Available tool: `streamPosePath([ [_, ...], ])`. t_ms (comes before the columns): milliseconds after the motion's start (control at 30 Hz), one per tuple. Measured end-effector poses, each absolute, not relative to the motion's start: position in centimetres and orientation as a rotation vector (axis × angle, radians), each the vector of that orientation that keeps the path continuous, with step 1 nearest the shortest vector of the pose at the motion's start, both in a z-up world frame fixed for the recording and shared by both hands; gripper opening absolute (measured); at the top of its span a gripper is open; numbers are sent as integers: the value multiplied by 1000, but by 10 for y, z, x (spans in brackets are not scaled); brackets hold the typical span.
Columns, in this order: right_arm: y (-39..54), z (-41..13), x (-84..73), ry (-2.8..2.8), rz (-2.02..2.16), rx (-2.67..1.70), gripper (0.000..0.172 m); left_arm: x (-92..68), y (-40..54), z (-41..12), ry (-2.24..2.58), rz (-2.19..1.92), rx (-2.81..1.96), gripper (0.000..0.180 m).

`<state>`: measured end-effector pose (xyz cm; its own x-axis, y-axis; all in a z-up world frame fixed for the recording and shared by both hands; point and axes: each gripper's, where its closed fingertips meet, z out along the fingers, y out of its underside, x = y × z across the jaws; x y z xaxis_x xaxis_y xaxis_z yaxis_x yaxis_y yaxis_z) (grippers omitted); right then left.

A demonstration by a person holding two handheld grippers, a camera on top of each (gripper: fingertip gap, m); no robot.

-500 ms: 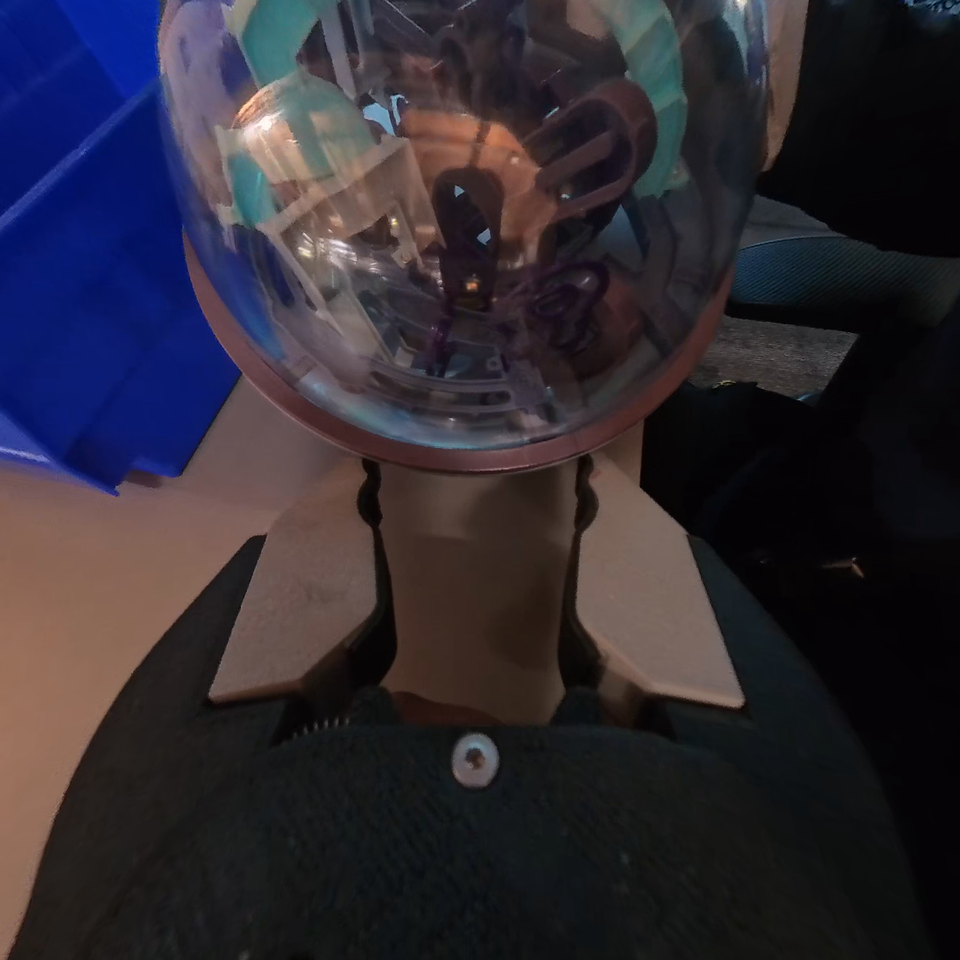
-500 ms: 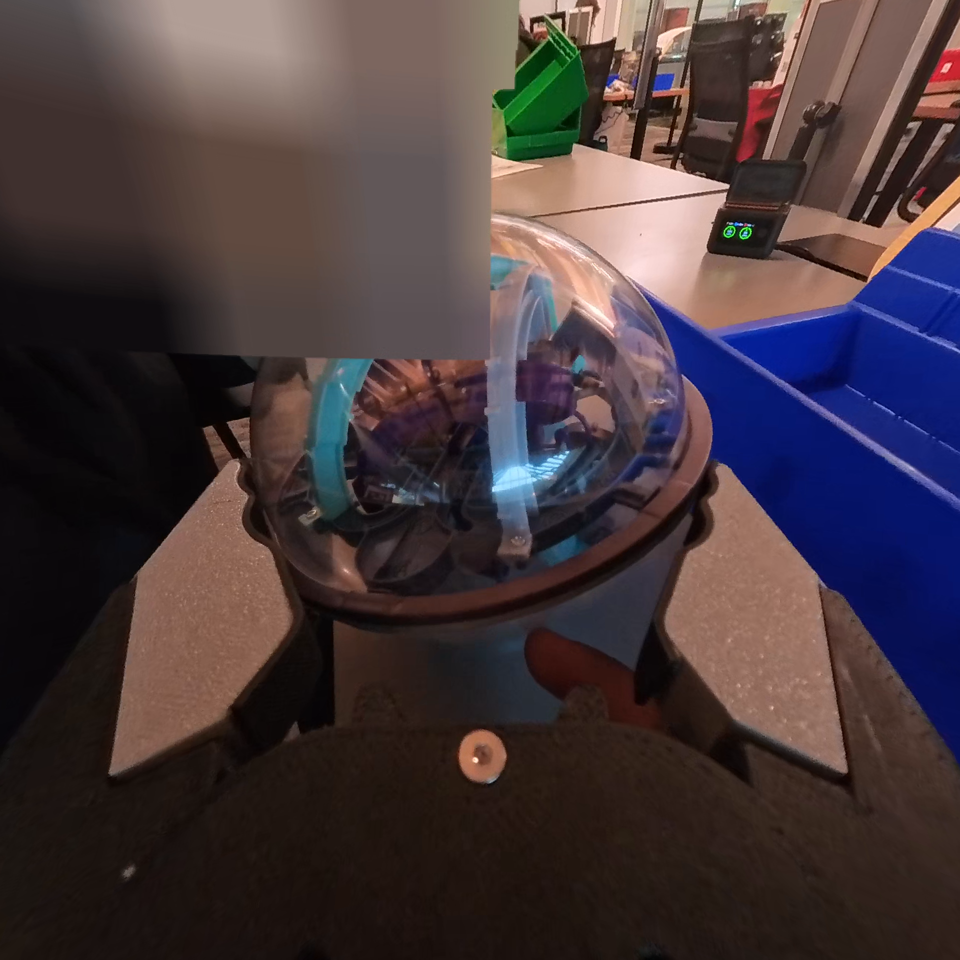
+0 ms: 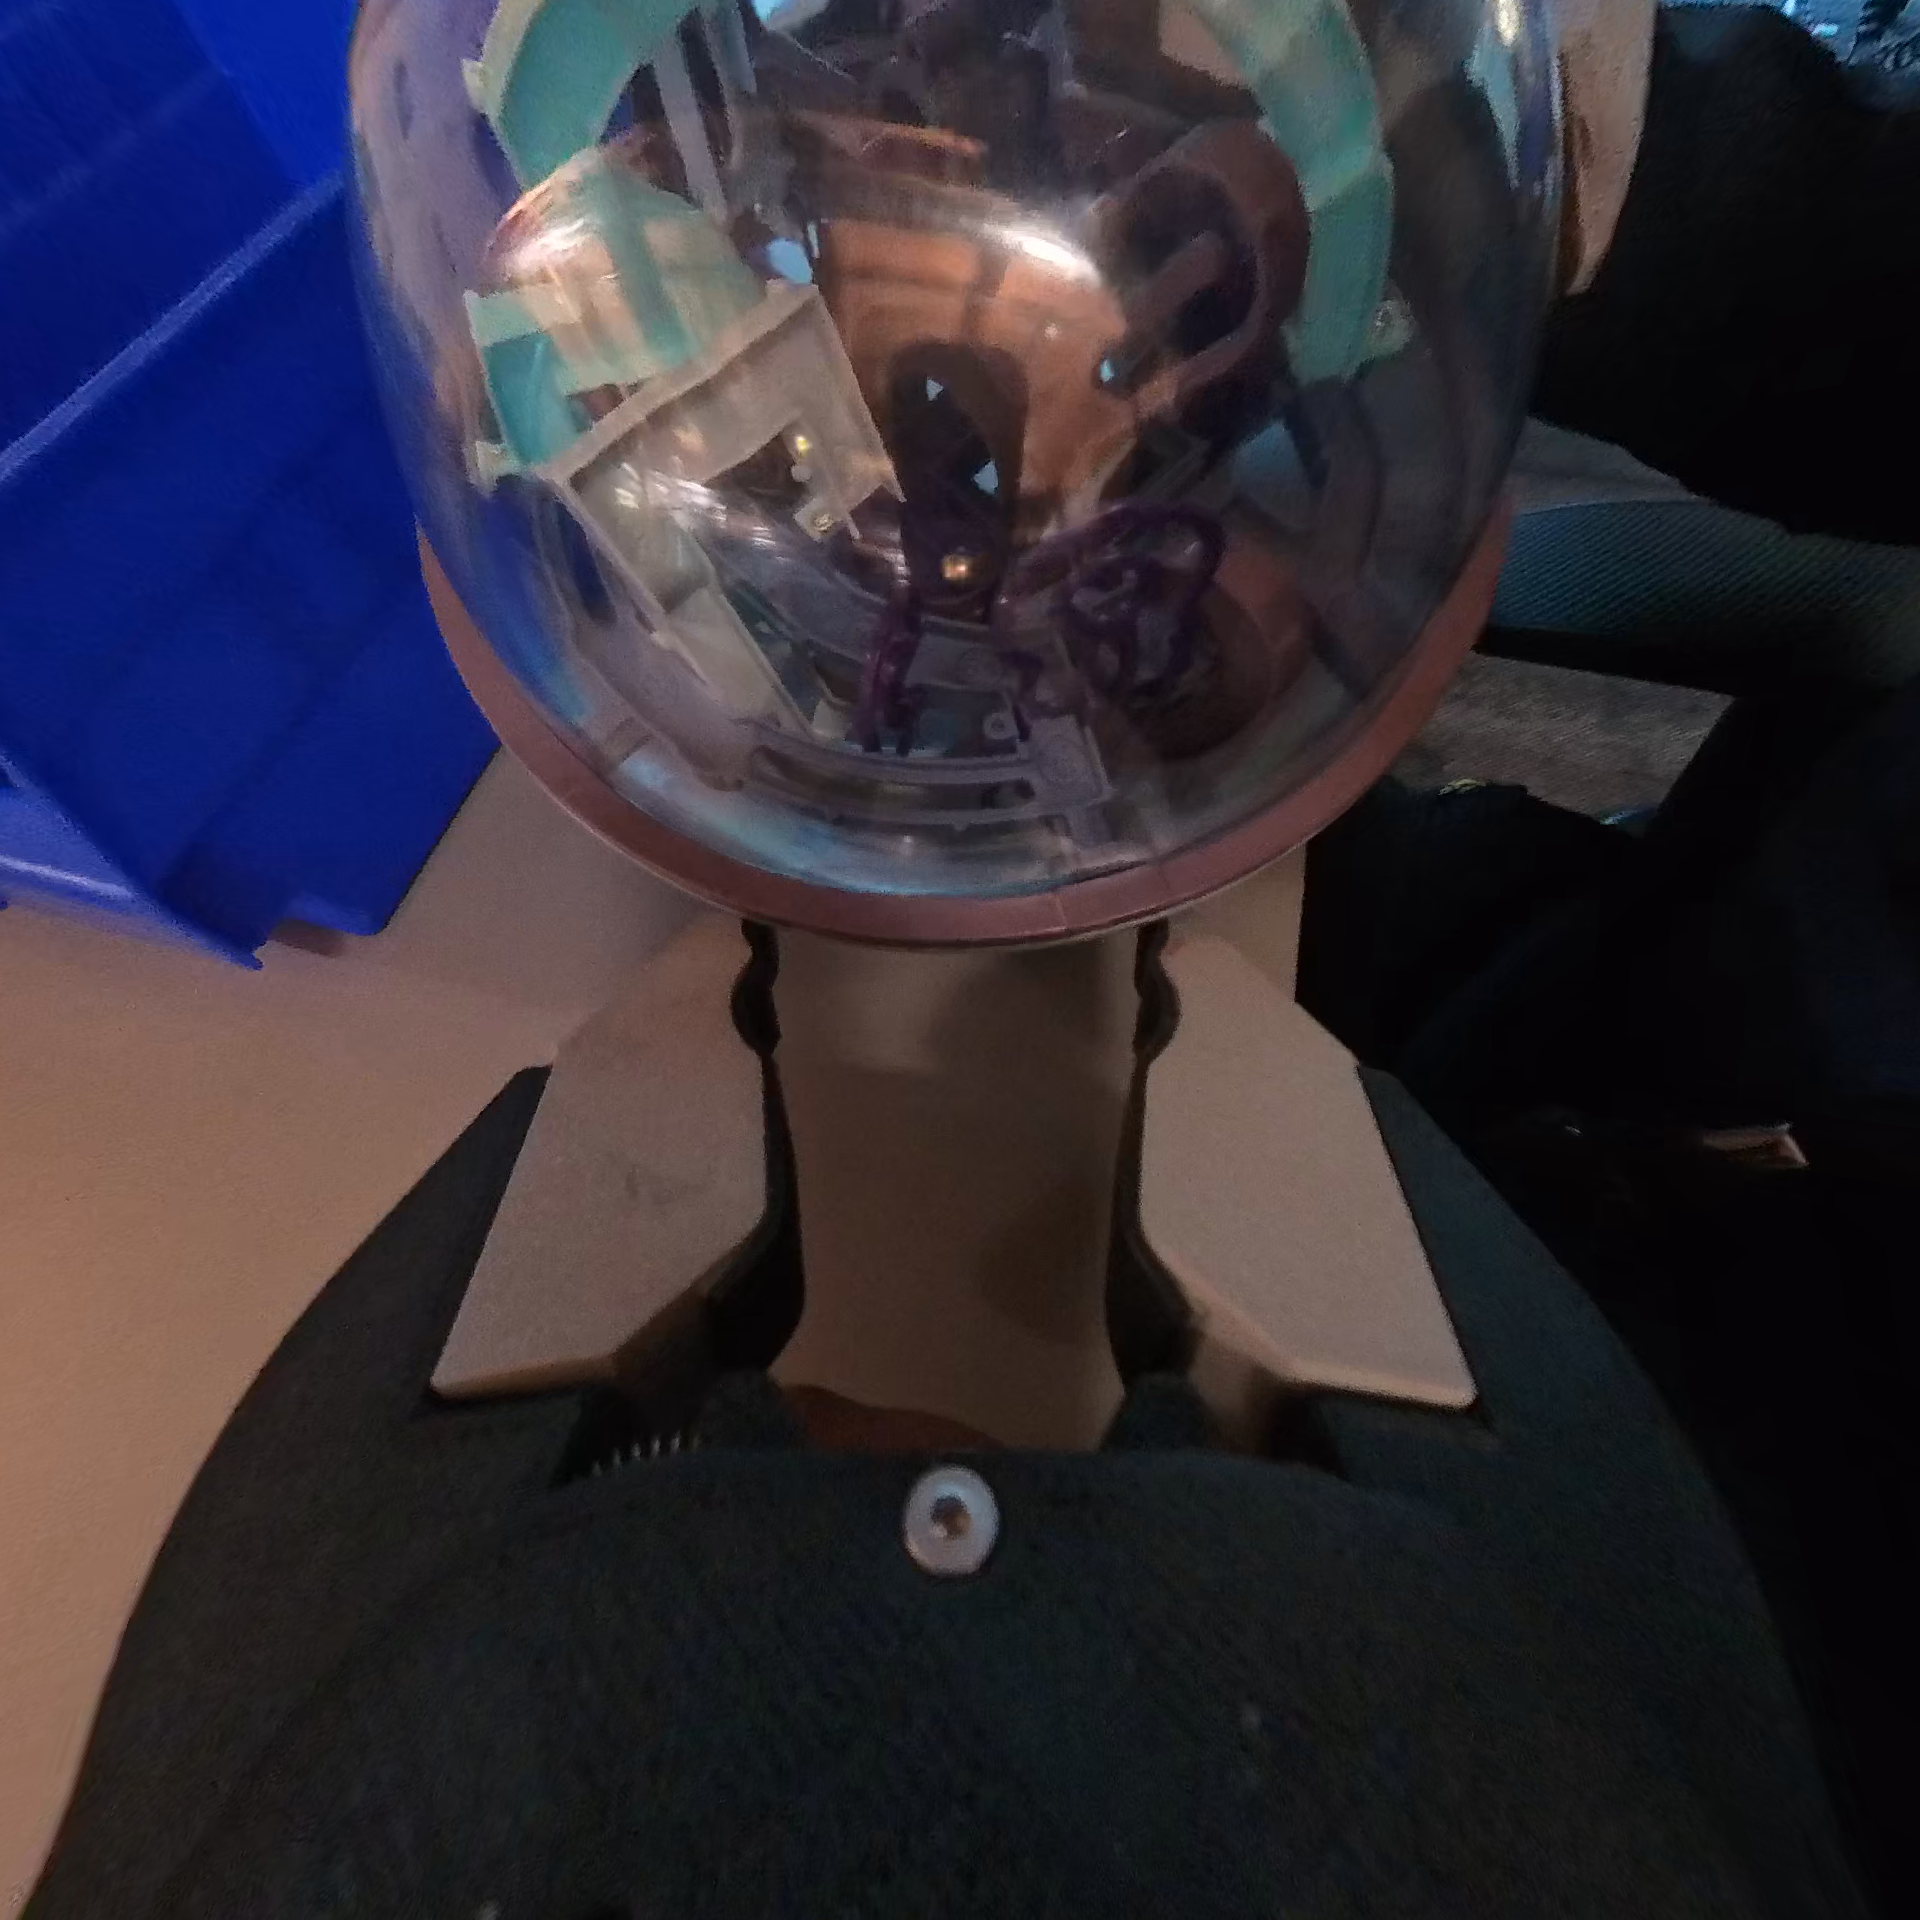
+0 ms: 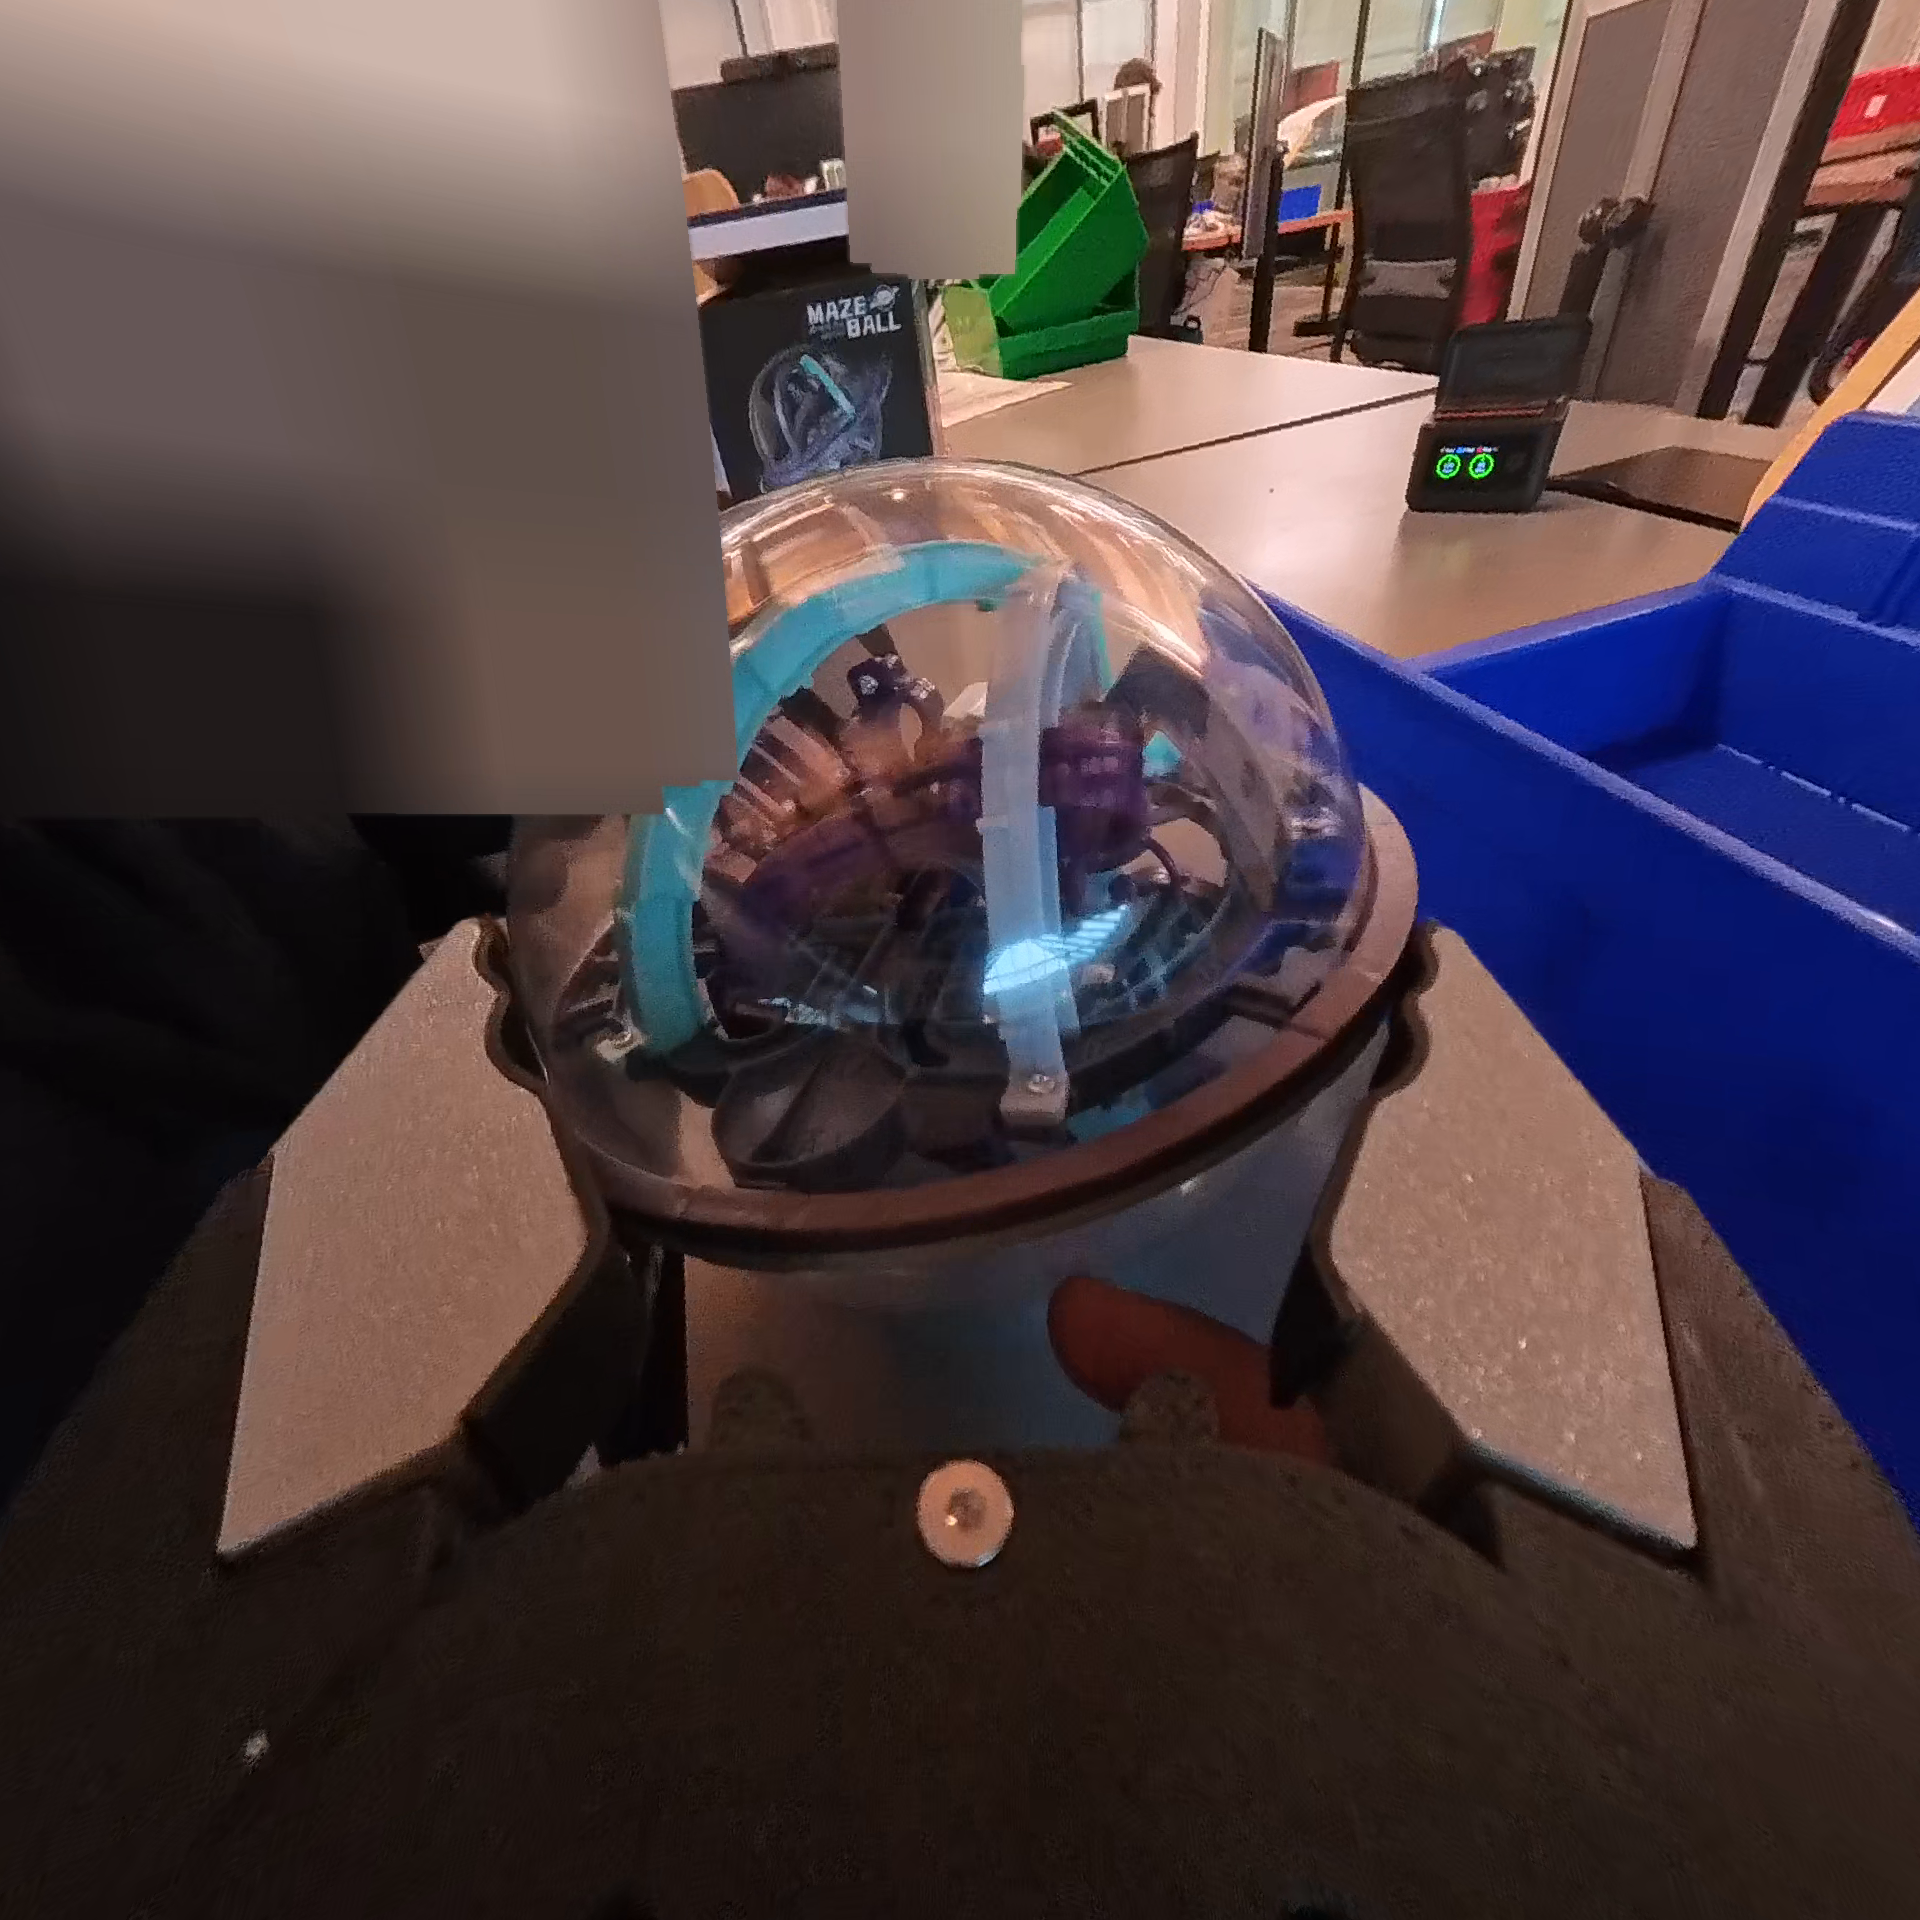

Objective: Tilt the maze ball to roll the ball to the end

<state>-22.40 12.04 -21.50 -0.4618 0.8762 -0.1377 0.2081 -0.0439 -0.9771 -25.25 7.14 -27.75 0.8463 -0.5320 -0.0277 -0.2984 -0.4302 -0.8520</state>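
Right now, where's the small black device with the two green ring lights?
In the right wrist view, the small black device with green ring lights stands on the grey table at upper right, behind the blue plastic bin and beyond the clear maze ball.

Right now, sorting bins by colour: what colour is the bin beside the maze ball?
Blue bin; clearest in the right wrist view.
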Motion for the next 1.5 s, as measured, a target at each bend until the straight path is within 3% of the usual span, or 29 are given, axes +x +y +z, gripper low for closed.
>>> streamPosePath([
  [533, 119, -200, -223, -1591, 1645, -1233, 156, -244, 67, -265, 540, -455, -1995, 66],
  [967, 125, -220, -226, -1551, 1755, -1473, 157, -253, 67, -267, 512, -425, -2016, 62],
  [1500, 124, -216, -221, -1595, 1673, -1368, 155, -255, 68, -272, 534, -342, -2035, 63],
])
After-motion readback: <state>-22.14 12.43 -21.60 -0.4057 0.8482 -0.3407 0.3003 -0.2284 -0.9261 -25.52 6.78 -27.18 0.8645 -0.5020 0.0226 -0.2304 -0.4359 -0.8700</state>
